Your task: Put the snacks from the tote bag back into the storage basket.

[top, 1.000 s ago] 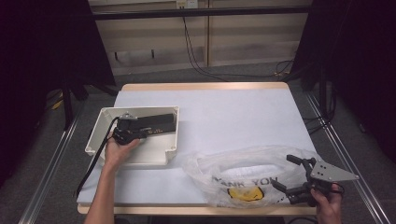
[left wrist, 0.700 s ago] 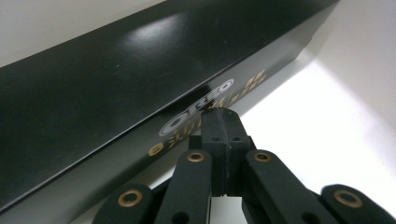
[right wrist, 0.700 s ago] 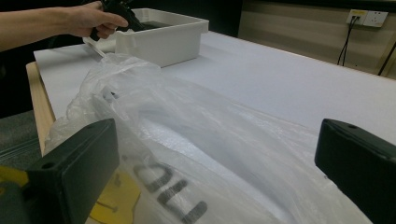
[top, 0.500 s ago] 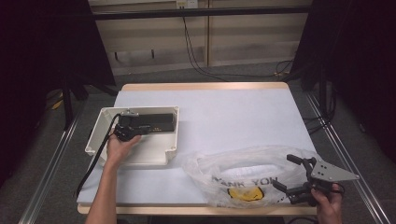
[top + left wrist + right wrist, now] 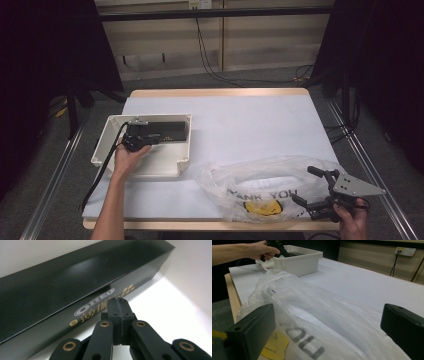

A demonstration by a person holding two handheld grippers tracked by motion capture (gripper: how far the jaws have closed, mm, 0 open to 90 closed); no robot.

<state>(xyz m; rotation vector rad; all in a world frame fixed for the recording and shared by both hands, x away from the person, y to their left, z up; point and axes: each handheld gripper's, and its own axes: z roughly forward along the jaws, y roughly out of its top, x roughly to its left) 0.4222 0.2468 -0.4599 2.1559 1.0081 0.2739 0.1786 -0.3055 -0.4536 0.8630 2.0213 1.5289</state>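
Note:
A long black box [image 5: 167, 131] with gold lettering lies along the far wall inside a white bin [image 5: 145, 167] at the table's left. My left gripper [image 5: 136, 140] sits in the bin at the box's left end. In the left gripper view its jaws are pressed together, empty, and the left gripper's tip [image 5: 119, 305] rests right against the side of the black box [image 5: 62, 282]. A clear plastic bag [image 5: 265, 185] with black print and a yellow mark lies at the front right. My right gripper [image 5: 303, 184] stands wide open at its right end, the plastic bag [image 5: 317, 315] between the jaws.
The person's other hand [image 5: 259, 250] and the white bin [image 5: 299, 260] show far off in the right gripper view. A cable [image 5: 102, 170] trails from the left gripper over the bin's rim. The bag lies close to the table's wooden front edge [image 5: 200, 224].
The black box looks to have settled level in the bin, and the left hand has shifted only slightly. The right gripper and the bag have stayed put.

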